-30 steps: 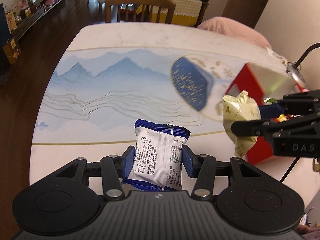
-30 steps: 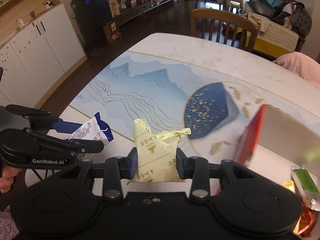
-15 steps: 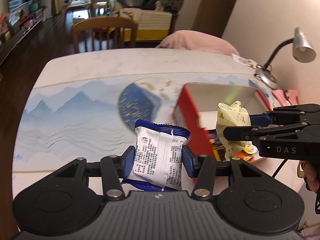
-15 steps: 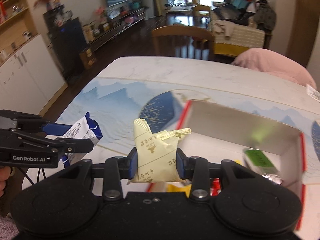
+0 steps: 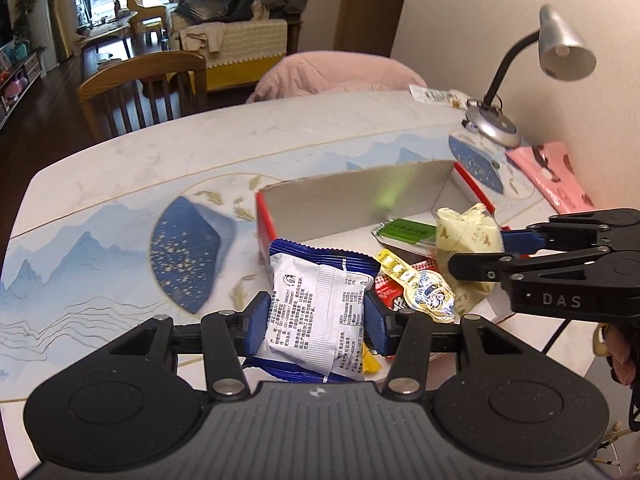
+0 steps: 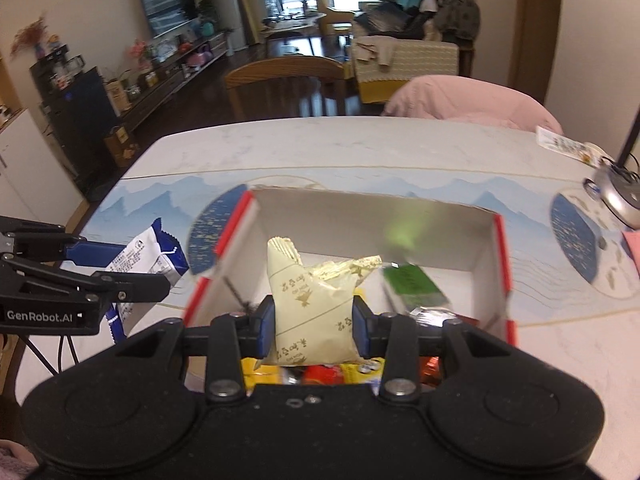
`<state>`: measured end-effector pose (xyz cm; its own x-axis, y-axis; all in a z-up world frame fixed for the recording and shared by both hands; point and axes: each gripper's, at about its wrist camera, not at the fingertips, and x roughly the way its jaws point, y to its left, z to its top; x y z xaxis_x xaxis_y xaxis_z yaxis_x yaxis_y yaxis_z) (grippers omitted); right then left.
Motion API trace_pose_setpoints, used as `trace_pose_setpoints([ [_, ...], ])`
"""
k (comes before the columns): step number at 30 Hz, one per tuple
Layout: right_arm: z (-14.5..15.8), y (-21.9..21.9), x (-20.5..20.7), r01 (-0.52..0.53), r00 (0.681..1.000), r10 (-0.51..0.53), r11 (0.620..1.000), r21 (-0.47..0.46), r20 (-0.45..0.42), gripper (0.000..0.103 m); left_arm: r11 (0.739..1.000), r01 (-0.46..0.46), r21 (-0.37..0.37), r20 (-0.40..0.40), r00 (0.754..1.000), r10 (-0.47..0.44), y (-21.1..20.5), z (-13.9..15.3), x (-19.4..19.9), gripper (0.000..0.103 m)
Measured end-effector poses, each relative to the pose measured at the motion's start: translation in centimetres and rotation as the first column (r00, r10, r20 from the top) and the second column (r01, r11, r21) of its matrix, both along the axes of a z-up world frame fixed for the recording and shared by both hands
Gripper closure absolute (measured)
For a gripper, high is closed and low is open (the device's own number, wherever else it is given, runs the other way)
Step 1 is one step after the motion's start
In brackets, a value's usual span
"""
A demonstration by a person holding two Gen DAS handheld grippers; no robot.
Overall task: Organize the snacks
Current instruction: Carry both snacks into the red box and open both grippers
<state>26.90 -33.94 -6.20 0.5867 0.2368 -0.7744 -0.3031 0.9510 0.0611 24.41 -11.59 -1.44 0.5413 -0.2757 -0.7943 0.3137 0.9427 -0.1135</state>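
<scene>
My left gripper (image 5: 316, 320) is shut on a blue-and-white snack packet (image 5: 320, 308), held over the near left corner of the red box (image 5: 360, 196). My right gripper (image 6: 314, 322) is shut on a pale yellow snack packet (image 6: 312, 308), hanging above the inside of the red box (image 6: 496, 264). In the box lie a green packet (image 5: 404, 230), a yellow strip packet (image 5: 396, 266) and red wrappers (image 5: 390, 294). Each gripper shows in the other's view: the right gripper (image 5: 476, 250) with the yellow packet (image 5: 466, 236), the left gripper (image 6: 120, 268) with the blue packet (image 6: 144, 260).
The box stands on a white table with a blue mountain-print mat (image 5: 100, 248). A silver desk lamp (image 5: 560, 44) and a pink booklet (image 5: 556, 172) sit at the far right by the wall. A wooden chair (image 5: 140, 88) and a pink cushion (image 5: 336, 72) lie beyond the table.
Both grippers have swung to the right with their packets, from over the bare mat to over the red box. The box and lamp have come fully into view.
</scene>
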Motion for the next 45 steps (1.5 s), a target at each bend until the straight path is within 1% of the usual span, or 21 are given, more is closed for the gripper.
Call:
trace_pose_setpoints([
  [6,-1.2,-2.8,0.5,0.049,0.998,-0.05,0.998,-0.029,-0.027,0.066,0.998,0.036,0.044,-0.022,0.999,-0.035,-3.3,-0.8,1.7,0.054],
  [9,-2.3,-3.7,1.0,0.061,0.997,-0.064,0.997,-0.056,-0.052,0.066,0.996,0.048,0.081,-0.034,0.998,-0.045,-4.7,-1.5,2.7,0.054],
  [13,-3.7,-4.6,1.5,0.071,0.993,-0.078,0.994,-0.082,-0.092,0.066,0.992,0.06,0.115,-0.075,0.996,-0.051,-6.4,-3.1,4.1,0.054],
  [16,-4.5,-5.2,2.0,0.078,0.99,-0.088,0.992,-0.097,-0.109,0.066,0.99,0.064,0.124,-0.112,0.992,-0.05,-7.1,-4.3,5.1,0.054],
  [21,-5.4,-5.4,2.5,0.078,0.988,-0.091,0.991,-0.108,-0.127,0.066,0.986,0.071,0.149,-0.151,0.987,-0.049,-8.1,-6.0,6.5,0.054],
  [25,-6.1,-5.2,2.8,0.069,0.986,-0.085,0.991,-0.111,-0.14,0.066,0.979,0.105,0.174,-0.174,0.982,-0.074,-9.0,-7.2,6.8,0.054],
  [29,-6.4,-5.0,2.8,0.049,0.987,-0.067,0.991,-0.125,-0.144,0.066,0.977,0.115,0.18,-0.201,0.977,-0.078,-9.5,-8.4,6.8,0.054],
  [35,-6.7,-5.1,3.1,0.045,0.987,-0.062,0.993,-0.112,-0.151,0.066,0.976,0.11,0.188,-0.222,0.973,-0.067,-9.5,-9.4,6.9,0.054],
  [45,-6.8,-5.1,3.2,0.02,0.987,-0.035,0.995,-0.097,-0.157,0.065,0.975,0.107,0.193,-0.19,0.979,-0.07,-9.8,-9.7,6.2,0.054],
])
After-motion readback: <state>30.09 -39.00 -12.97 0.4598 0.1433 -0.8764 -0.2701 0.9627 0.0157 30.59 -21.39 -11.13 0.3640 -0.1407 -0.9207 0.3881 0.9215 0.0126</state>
